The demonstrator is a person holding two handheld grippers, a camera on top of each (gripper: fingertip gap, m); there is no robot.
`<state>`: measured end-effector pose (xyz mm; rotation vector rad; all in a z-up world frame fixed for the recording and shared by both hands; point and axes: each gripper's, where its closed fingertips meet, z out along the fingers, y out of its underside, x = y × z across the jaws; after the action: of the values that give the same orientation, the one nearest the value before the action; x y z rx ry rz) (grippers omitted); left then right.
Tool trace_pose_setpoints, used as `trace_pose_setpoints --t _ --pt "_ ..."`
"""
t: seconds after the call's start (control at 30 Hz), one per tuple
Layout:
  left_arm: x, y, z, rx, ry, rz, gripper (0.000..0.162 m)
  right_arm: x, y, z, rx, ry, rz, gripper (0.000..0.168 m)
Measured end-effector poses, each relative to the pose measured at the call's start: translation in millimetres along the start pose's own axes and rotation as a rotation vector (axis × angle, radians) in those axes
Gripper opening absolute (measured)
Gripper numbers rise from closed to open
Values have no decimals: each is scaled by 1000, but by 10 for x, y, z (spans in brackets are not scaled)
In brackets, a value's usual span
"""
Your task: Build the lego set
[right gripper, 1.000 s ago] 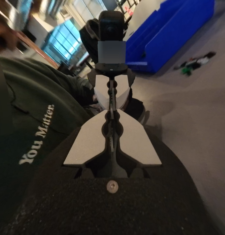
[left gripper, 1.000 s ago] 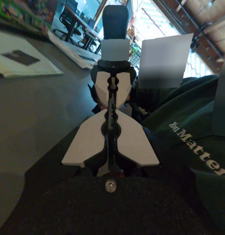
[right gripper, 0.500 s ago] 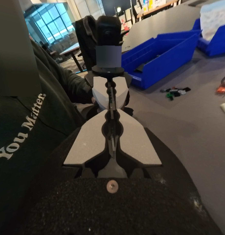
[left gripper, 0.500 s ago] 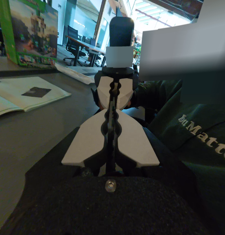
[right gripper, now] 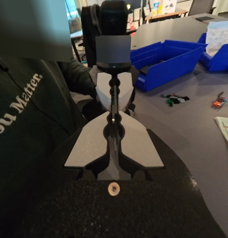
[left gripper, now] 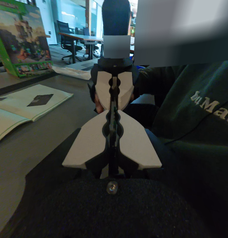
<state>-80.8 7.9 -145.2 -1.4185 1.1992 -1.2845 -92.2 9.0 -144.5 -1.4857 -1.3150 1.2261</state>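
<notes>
My two grippers face each other tip to tip above the grey table. A thin dark grey Lego plate with green bits, seen edge-on, runs between both pairs of fingers. In the left wrist view my left gripper is shut on it, and the right gripper is opposite and farther off. In the right wrist view the right gripper is shut on the same plate, with the left gripper opposite. A small pile of loose Lego pieces lies on the table to the right.
An open instruction booklet and the green Lego box lie to the left. Blue bins, an orange tool and a booklet edge are to the right. The person's dark green sweatshirt is close behind the grippers. Both grippers' tips are close together, under 4 cm apart.
Both grippers have rolled and tilted together, so the table now looks level and more of it shows. They stay tip to tip, shut on the plate.
</notes>
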Motion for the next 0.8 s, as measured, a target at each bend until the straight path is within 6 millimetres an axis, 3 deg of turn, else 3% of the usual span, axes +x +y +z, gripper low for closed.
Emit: trace_pose_setpoints --t 0.33,0.4,0.5,0.8 --pt "-31 62 35 1 13 -22 7 36 60 -5 -48 21 -26 6" --pt "-36 48 27 1 -16 29 13 38 59 -1 -44 19 -28 6" --pt "-21 58 24 -18 -23 79 6 20 63 6 -45 9 -41 6" --pt "-29 100 71 2 6 32 7 24 113 -28 -76 -3 -20 6"
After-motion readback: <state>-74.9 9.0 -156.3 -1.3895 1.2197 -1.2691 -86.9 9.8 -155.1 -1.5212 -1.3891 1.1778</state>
